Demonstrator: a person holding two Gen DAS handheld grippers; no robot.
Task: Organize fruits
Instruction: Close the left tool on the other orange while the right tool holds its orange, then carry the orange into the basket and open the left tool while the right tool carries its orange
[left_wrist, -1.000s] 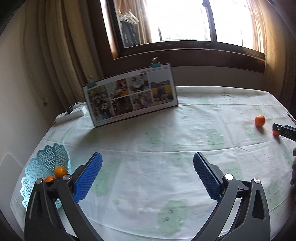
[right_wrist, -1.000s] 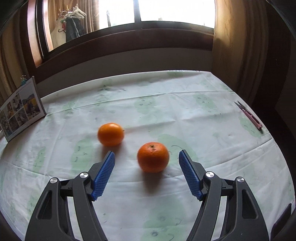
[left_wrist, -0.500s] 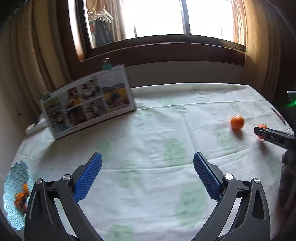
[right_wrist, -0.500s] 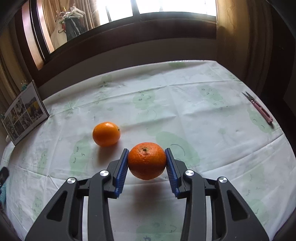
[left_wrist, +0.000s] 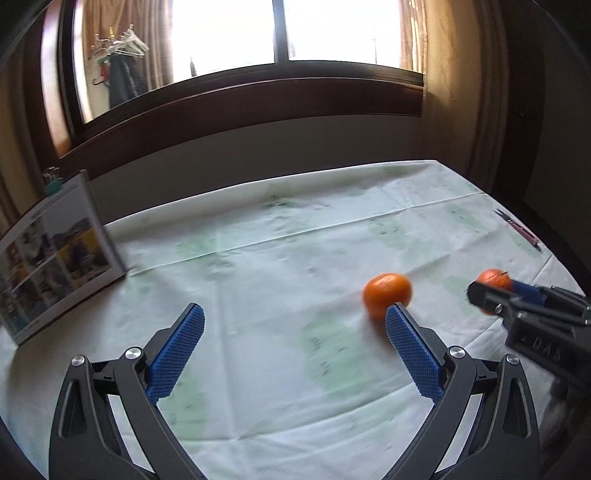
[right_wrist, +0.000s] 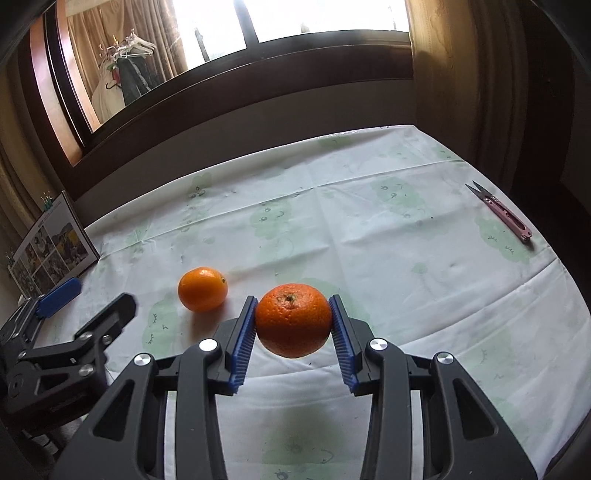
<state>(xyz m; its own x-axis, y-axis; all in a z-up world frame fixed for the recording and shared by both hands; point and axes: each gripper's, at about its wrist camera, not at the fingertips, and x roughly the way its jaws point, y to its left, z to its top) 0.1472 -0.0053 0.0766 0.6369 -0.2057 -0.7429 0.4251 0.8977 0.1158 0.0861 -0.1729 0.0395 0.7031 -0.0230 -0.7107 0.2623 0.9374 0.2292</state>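
Snips (right_wrist: 499, 213) lie well apart; right gripper (right_wrist: 293, 325) clasps orange (right_wrist: 293, 319), left gripper (left_wrist: 293, 354) agape.

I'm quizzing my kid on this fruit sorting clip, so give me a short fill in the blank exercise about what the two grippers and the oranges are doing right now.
1. The right gripper is shut on an ____.
2. The left gripper is ____ and holds nothing.
3. A second orange lies on the ____, apart from both grippers.
4. The pink snips lie near the table's ____ edge.

Missing words: orange; open; tablecloth; right
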